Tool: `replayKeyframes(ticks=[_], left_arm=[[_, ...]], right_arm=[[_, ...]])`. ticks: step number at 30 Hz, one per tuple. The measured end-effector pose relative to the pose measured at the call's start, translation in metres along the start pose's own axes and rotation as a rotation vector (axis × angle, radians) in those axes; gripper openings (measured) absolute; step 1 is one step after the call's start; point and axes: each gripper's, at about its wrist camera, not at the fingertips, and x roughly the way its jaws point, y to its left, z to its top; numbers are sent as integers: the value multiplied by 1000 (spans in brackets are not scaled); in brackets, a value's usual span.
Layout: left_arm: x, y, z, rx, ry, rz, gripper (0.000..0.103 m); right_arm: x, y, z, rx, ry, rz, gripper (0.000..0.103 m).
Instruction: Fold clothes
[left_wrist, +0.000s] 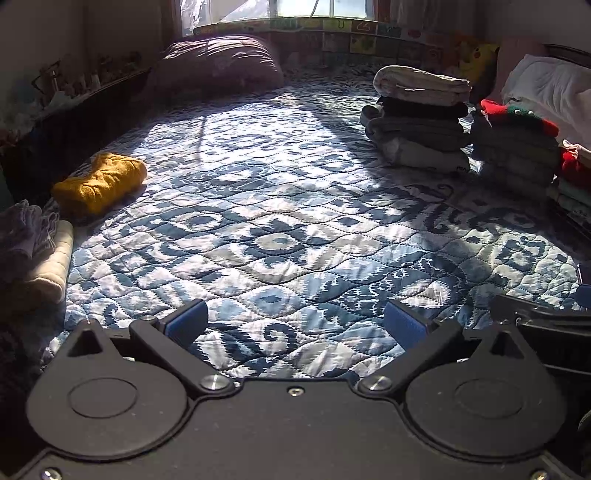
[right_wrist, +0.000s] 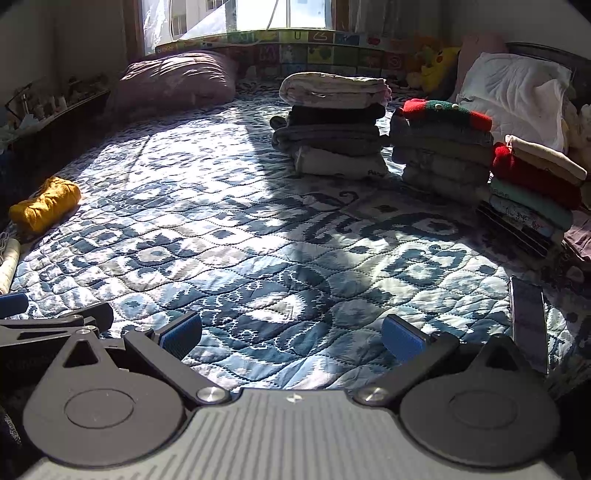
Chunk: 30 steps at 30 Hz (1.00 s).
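Note:
My left gripper (left_wrist: 295, 325) is open above the blue patterned quilt (left_wrist: 280, 229), nothing between its blue pads. My right gripper (right_wrist: 291, 338) is open too, low over the same quilt (right_wrist: 258, 229). A crumpled yellow garment (left_wrist: 99, 182) (right_wrist: 44, 205) lies at the bed's left edge, far from both grippers. Three stacks of folded clothes stand at the right: a white-topped stack (left_wrist: 419, 118) (right_wrist: 332, 125), a red-and-green-topped stack (left_wrist: 517, 147) (right_wrist: 443, 144), and a beige-and-red-topped stack (right_wrist: 532, 192). Loose lilac and cream clothes (left_wrist: 33, 251) lie heaped at the near left.
A purple pillow (left_wrist: 218, 62) (right_wrist: 177, 79) lies under the window. White pillows (right_wrist: 517, 96) and a yellow plush toy (right_wrist: 436, 66) sit at the right rear. A dark phone (right_wrist: 528, 321) rests on the quilt near my right gripper. A cluttered shelf (left_wrist: 81, 85) runs along the left.

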Motion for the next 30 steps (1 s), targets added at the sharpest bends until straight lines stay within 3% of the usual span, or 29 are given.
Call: replayKeyframes(ticks=[30], left_arm=[[-2, -1, 3, 8, 1, 2, 102]], right_arm=[[-1, -1, -2, 3, 0, -3, 103]])
